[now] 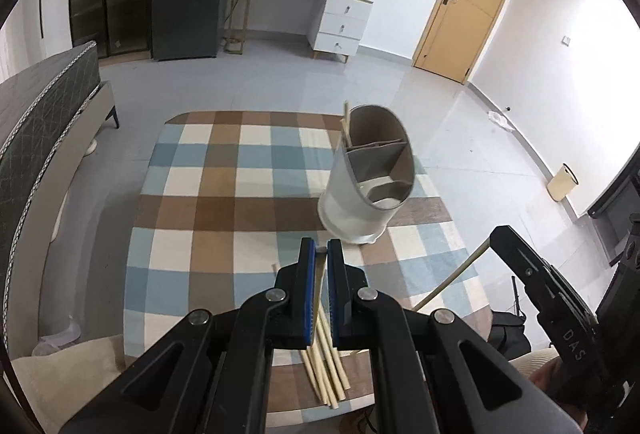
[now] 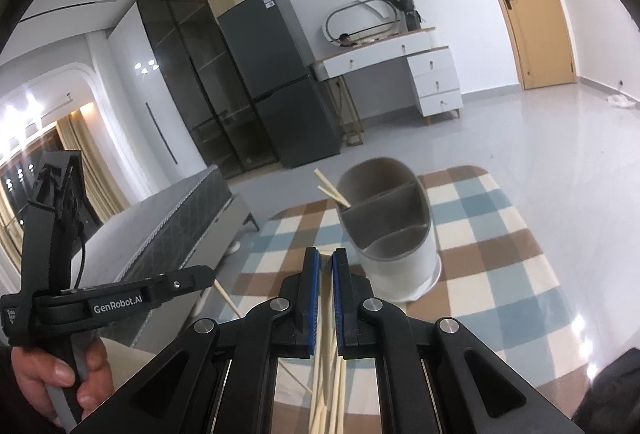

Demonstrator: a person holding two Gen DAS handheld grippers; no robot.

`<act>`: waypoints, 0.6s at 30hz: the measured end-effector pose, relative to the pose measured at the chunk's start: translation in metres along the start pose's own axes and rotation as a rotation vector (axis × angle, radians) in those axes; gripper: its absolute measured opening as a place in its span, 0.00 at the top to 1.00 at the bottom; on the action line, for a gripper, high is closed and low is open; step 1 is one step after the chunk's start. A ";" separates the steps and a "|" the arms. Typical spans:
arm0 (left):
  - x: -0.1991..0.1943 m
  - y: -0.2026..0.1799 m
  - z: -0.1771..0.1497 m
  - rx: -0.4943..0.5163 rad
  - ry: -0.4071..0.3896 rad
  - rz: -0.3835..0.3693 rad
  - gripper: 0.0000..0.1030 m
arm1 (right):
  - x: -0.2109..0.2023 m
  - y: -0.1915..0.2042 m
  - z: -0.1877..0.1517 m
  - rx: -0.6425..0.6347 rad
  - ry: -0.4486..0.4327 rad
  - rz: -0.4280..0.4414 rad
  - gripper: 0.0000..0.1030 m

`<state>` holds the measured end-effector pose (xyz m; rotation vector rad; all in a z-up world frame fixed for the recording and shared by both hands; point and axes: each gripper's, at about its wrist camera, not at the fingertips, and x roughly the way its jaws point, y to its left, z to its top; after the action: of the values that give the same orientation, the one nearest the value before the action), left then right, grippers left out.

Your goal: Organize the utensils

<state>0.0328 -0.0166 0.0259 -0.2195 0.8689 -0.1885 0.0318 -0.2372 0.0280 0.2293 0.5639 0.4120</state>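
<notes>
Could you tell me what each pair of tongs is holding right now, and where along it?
Left tongs: one chopstick, pinched near its upper end. Right tongs: another chopstick, also gripped near one end. Both hang above the loose pile.

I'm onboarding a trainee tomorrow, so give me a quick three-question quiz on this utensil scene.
1. True or false: the utensil holder lies on its side on the checked tablecloth.
2. How many chopsticks already stand in the holder? A) one B) two C) five
3. Fill in: the left gripper is shut on a single ____.

Key: 1 false, it stands upright. 2 B. 3 chopstick.
</notes>
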 end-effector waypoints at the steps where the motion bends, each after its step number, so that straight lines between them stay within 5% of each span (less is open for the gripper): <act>1: -0.001 -0.002 0.002 0.003 -0.002 -0.005 0.99 | -0.001 -0.001 0.002 -0.002 -0.005 -0.002 0.94; 18: -0.012 -0.041 0.057 0.031 -0.074 -0.115 0.99 | -0.007 -0.015 0.071 -0.113 -0.089 -0.018 0.94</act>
<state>0.0662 -0.0461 0.0817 -0.2460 0.7795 -0.2991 0.0712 -0.2601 0.0851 0.1333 0.4530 0.4130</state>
